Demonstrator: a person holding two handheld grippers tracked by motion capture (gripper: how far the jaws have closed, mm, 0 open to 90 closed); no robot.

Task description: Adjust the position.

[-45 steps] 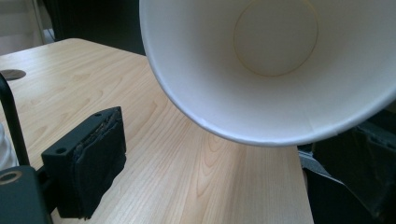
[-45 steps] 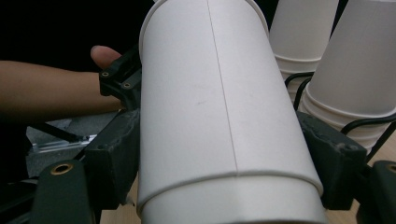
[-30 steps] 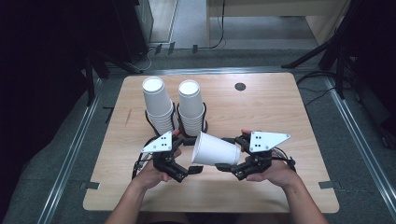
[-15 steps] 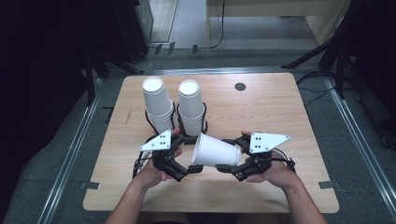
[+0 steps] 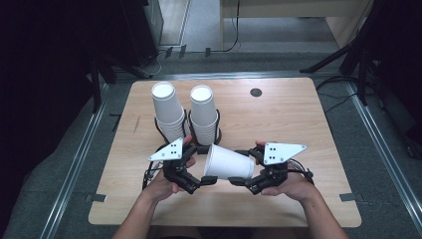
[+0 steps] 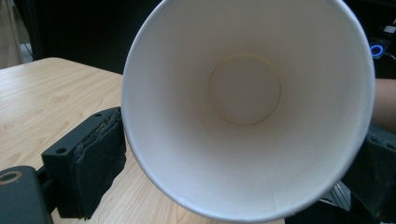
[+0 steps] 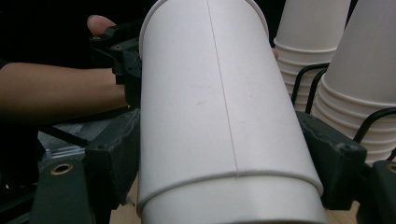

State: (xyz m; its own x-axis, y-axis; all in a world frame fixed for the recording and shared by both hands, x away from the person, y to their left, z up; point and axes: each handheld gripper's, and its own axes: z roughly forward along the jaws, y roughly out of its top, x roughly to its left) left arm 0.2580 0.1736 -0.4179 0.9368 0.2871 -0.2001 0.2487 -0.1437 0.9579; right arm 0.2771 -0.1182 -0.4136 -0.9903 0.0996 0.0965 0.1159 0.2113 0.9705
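- Your right gripper (image 5: 238, 182) is closed on the base end of the white paper cup (image 5: 230, 162); in the right gripper view its two black jaws press the cup's wall from either side, with the bottom rim nearest the camera
- The cup lies on its side, raised above the surface (image 5: 298, 124), near the middle of the edge closest to you, with its open mouth turned toward your left hand
- Your left gripper (image 5: 209, 180) sits at the cup's mouth; the left gripper view looks straight into the cup's inside, one black pad (image 6: 95, 161) lies just beside the rim on the outside, and the other jaw is at the far side of the rim, but you cannot tell whether the pads press on it
- Two stacks of white cups stand upside down in a black wire holder (image 5: 199, 142) just behind the held cup, the left stack (image 5: 166, 112) and the right stack (image 5: 203, 113) side by side
- A small dark round spot (image 5: 256, 92) sits near the far edge of the surface
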